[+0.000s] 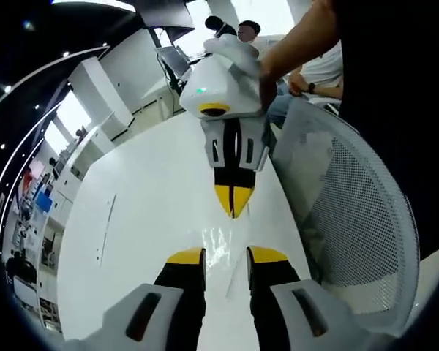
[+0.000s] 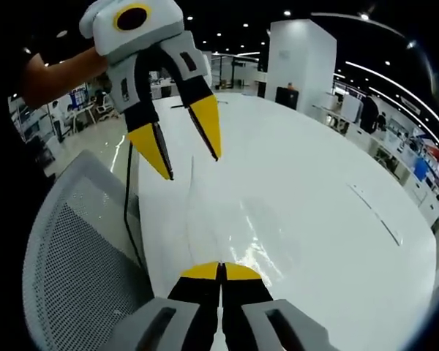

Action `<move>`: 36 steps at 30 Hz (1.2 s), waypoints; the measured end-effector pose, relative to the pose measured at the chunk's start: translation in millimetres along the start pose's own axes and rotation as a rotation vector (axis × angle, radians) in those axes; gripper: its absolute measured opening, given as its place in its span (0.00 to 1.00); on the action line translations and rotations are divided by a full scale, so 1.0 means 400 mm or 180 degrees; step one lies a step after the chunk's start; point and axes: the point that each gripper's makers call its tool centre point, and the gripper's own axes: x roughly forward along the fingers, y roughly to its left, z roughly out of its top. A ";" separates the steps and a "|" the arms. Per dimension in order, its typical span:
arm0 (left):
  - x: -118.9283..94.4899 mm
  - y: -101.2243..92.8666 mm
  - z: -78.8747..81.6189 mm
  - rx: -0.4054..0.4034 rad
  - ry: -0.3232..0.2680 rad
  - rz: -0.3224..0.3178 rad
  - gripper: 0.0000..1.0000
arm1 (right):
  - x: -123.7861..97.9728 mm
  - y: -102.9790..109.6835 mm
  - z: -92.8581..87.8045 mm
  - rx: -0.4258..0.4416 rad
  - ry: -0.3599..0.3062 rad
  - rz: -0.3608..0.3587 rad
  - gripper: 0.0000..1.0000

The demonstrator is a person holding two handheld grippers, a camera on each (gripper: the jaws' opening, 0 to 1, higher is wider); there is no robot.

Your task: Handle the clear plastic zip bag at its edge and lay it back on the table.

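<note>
Clear film is what your right gripper (image 2: 221, 272) pinches: its yellow tips are closed on the near edge of the one zip bag (image 2: 230, 227), which lies flat on the white table (image 2: 329, 219). Your left gripper (image 2: 184, 139) hangs spread and empty above the far end. Pull too hard and the slick edge may slip. Beyond: one mesh chair (image 2: 73, 248), two grippers.

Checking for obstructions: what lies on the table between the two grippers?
The clear zip bag lies on the white table between the left gripper and the right gripper; nothing else. Both gripper views show it.
</note>
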 end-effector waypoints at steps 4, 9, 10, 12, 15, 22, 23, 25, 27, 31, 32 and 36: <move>0.005 -0.007 0.010 0.0049 -0.0045 -0.0027 0.19 | 0.002 0.001 -0.003 0.0017 0.0013 0.0015 0.00; 0.023 -0.023 0.017 0.0096 -0.0027 -0.0079 0.19 | 0.003 -0.003 0.001 0.0030 0.0015 0.0020 0.00; 0.028 -0.026 0.020 0.0103 -0.0030 -0.0090 0.19 | 0.002 -0.002 0.003 0.0043 0.0015 0.0021 0.00; 0.036 -0.037 0.025 0.0141 -0.0032 -0.0121 0.18 | 0.002 -0.001 0.005 0.0045 0.0018 0.0024 0.00; 0.048 -0.044 0.031 0.0221 -0.0032 -0.0136 0.16 | 0.003 0.001 0.007 0.0058 0.0032 0.0033 0.00; 0.073 -0.054 0.030 0.0358 0.0043 -0.0162 0.15 | 0.001 0.000 0.009 0.0069 0.0049 0.0042 0.00; 0.076 -0.056 0.029 0.0366 0.0054 -0.0172 0.15 | 0.001 0.001 0.009 0.0071 0.0050 0.0041 0.00; 0.083 -0.062 0.025 0.0365 0.0073 -0.0190 0.15 | 0.001 0.001 0.010 0.0088 0.0048 0.0046 0.00; 0.089 -0.069 0.017 0.0411 0.0129 -0.0211 0.14 | 0.002 0.002 0.009 0.0095 0.0049 0.0050 0.00; 0.096 -0.073 0.010 0.0441 0.0155 -0.0201 0.13 | 0.000 0.004 0.010 0.0111 0.0052 0.0055 0.00; 0.099 -0.070 0.005 0.0505 0.0183 -0.0165 0.12 | 0.000 0.004 0.011 0.0120 0.0048 0.0061 0.00; 0.106 -0.075 -0.005 0.0543 0.0245 -0.0175 0.12 | -0.002 0.004 0.013 0.0124 0.0048 0.0059 0.00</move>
